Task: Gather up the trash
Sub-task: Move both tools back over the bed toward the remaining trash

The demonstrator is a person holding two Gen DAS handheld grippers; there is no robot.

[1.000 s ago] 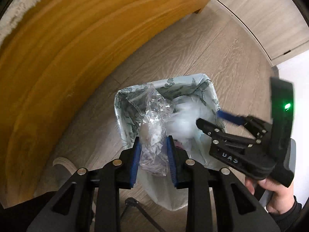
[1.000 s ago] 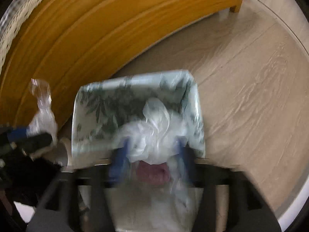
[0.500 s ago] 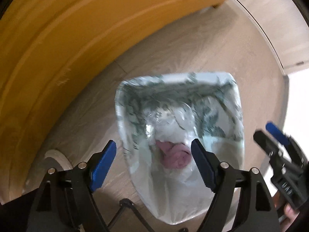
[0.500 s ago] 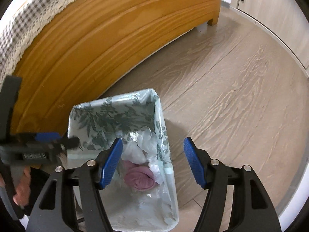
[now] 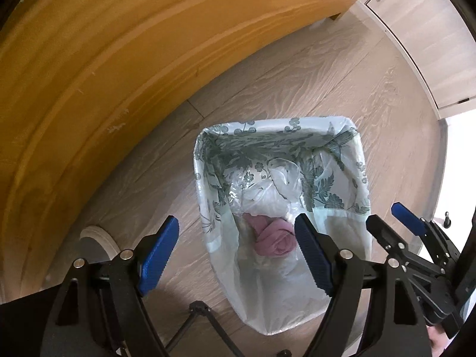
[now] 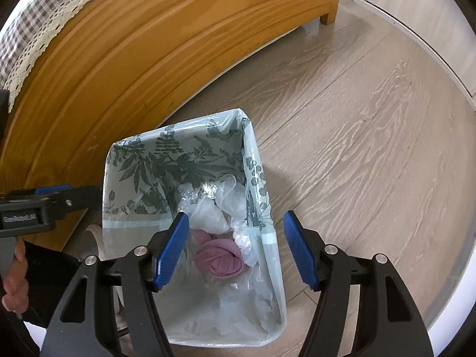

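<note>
- Left tongs (image 5: 235, 255) and right tongs (image 6: 235, 251) both hang spread apart and empty above the bin (image 6: 261, 178), likely because nothing is left to drop.
- Trash sits inside: clear plastic (image 6: 208, 208) at 12 o'clock of the pink wad (image 6: 218, 260).

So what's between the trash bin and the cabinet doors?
Only bare wood floor between the bin and the cabinet doors, seen in the right wrist view.
</note>
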